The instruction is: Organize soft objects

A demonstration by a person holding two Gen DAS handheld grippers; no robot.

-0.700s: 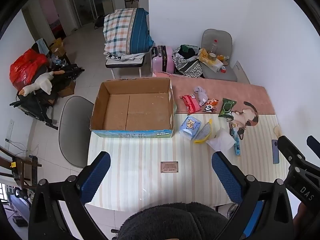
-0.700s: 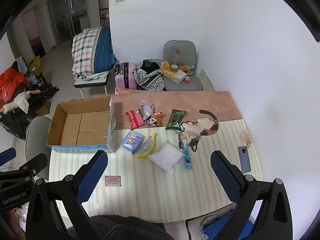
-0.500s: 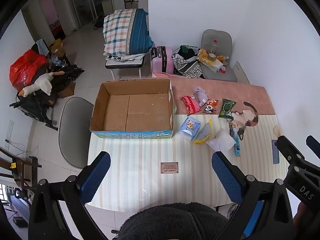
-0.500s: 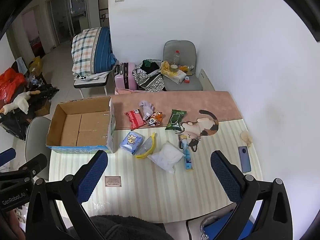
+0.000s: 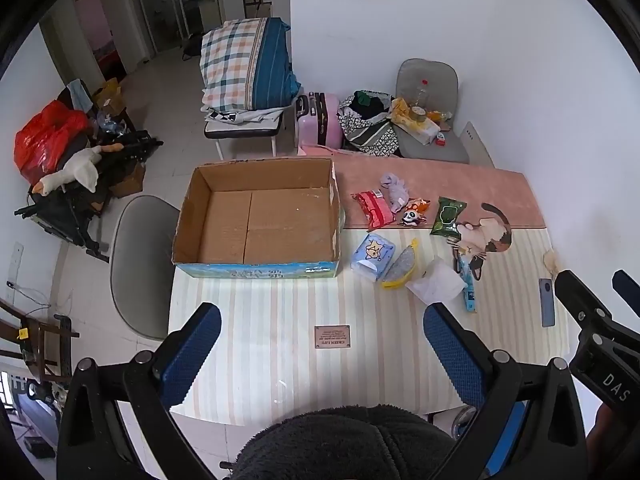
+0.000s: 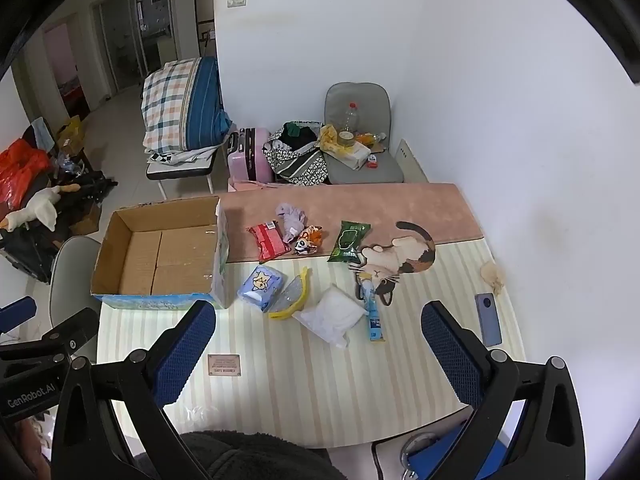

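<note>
Both claws hang high above the near edge of the table (image 5: 280, 360), empty and spread wide. The left claw (image 5: 322, 354) has its blue pads far apart with only striped cloth between them; the right claw (image 6: 320, 354) is the same, nothing pinched.

Ahead of the left claw and a little to its left sits the open cardboard box (image 5: 258, 220), bare inside. That looks like the place where the soft things belong.

Ahead of the right claw, nearest first, lie a white pouch (image 6: 330, 316) and a thin blue tube (image 6: 372, 308) just to its right. Slightly left of them are a yellow-rimmed pouch (image 6: 290, 298) and a blue tissue pack (image 6: 262, 286), the pack close beside the box wall. Farther out, on the pink mat (image 6: 360, 200), are a red packet (image 6: 268, 240), a crumpled lilac cloth (image 6: 292, 220), a small panda toy (image 6: 306, 242) and a green wipes pack (image 6: 348, 240). A phone (image 6: 488, 318) lies off to the right claw's right and is no part of the job.

Nothing is in the box yet, so the step in hand appears to be the first reach. The white pouch is probably the easiest start for the right claw: come down straight over it, pads either side of its narrow width, and close gently so the slack plastic bunches rather than slips. Keep clear of the tube touching its edge. The left claw is better placed for the tissue pack; approach it from the side away from the box wall.
</note>
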